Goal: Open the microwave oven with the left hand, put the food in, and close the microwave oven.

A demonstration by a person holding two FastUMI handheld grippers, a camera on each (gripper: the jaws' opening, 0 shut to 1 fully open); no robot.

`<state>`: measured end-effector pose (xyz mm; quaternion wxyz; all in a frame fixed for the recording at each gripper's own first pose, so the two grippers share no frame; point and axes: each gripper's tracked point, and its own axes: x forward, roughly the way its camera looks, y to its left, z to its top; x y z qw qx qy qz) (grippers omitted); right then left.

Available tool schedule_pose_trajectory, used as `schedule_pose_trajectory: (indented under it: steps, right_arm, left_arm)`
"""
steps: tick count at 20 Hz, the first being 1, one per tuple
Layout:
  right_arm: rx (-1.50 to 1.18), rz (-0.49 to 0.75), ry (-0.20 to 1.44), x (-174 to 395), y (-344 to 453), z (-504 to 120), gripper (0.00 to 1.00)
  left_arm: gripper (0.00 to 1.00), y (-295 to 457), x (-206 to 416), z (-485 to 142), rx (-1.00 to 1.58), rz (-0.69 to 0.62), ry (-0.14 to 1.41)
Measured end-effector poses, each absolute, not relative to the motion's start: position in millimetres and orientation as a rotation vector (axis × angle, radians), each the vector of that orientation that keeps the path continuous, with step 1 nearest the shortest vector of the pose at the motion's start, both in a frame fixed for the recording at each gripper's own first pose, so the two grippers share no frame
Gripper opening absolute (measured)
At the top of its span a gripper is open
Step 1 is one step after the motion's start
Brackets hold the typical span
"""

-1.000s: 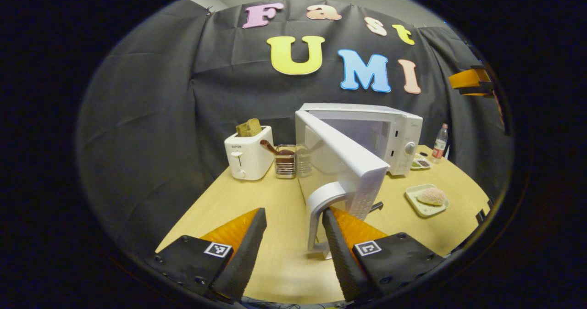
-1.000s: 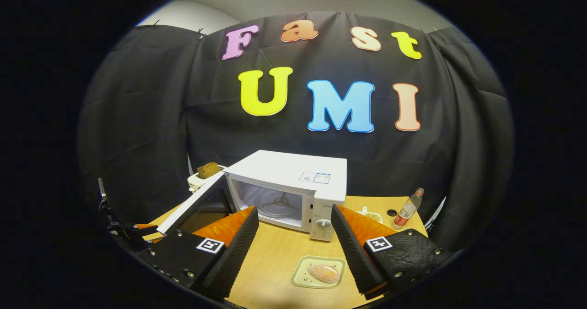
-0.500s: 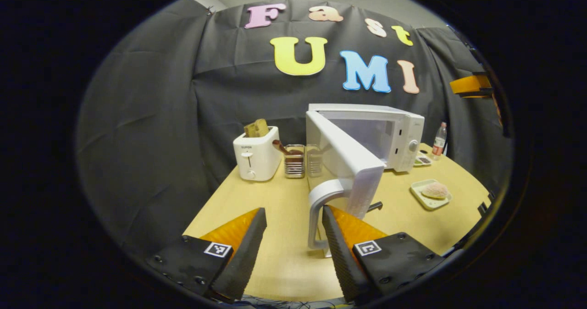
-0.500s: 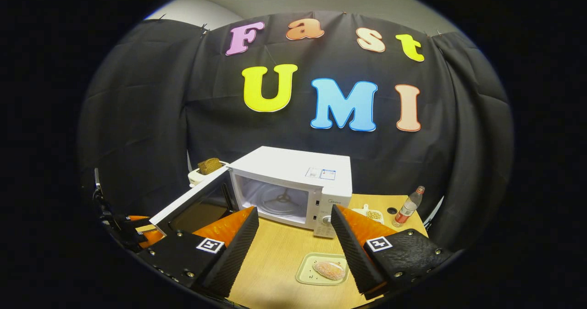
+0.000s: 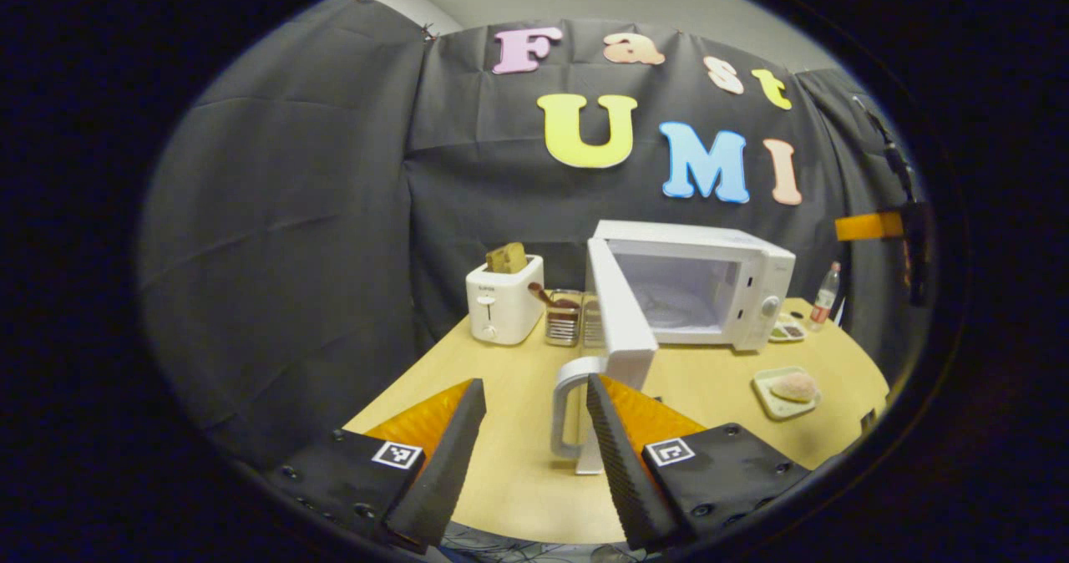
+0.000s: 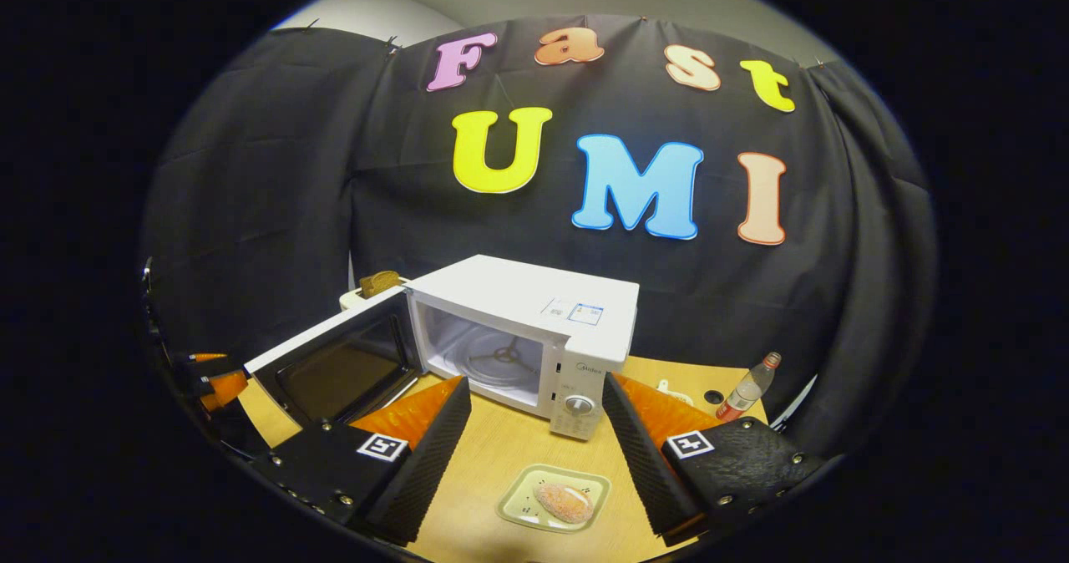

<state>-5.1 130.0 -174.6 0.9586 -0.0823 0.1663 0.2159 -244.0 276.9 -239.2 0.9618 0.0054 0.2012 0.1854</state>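
Door swung wide, food just ahead of our right gripper.

The microwave oven (image 6: 534,329) stands mid-table, its door (image 5: 620,312) open toward our left and the cavity clear from the front. The door handle (image 5: 568,408) sits beside our left gripper (image 5: 534,429), fingers spread wide, gripping nothing. The plate (image 6: 514,504) with food (image 6: 564,501) lies between our right gripper's (image 6: 539,438) wide-open fingers, below the oven's control side; we judge the right nearer.

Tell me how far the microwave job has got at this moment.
Done: the microwave door stands wide open, cavity bare. In hand: the left gripper is open with a finger at the door handle. Left: the food sits on its tray below the open right gripper; loading and closing remain.
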Motion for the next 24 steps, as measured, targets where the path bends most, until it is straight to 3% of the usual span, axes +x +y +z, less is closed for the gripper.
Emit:
schedule_pose_trajectory:
  steps: [6, 12, 18, 24]
  right_arm:
    - [-0.154, 0.547, 0.517, 8, 106, -256, 0.97]
    - [-0.263, 0.594, 0.706, 15, 81, -346, 0.97]
    - [-0.329, 0.647, 0.873, 10, 62, -425, 0.97]
    - [-0.353, 0.685, 0.981, 7, 58, -464, 0.98]
  left_arm:
    - [0.82, 195, -200, -136, 0.011, 0.348, 0.210]
    - [0.94, 151, -152, -73, 0.022, 0.296, 0.106]
    - [0.94, 129, -146, -64, 0.042, 0.313, 0.120]
    - [0.95, 116, -148, -70, 0.046, 0.362, 0.145]
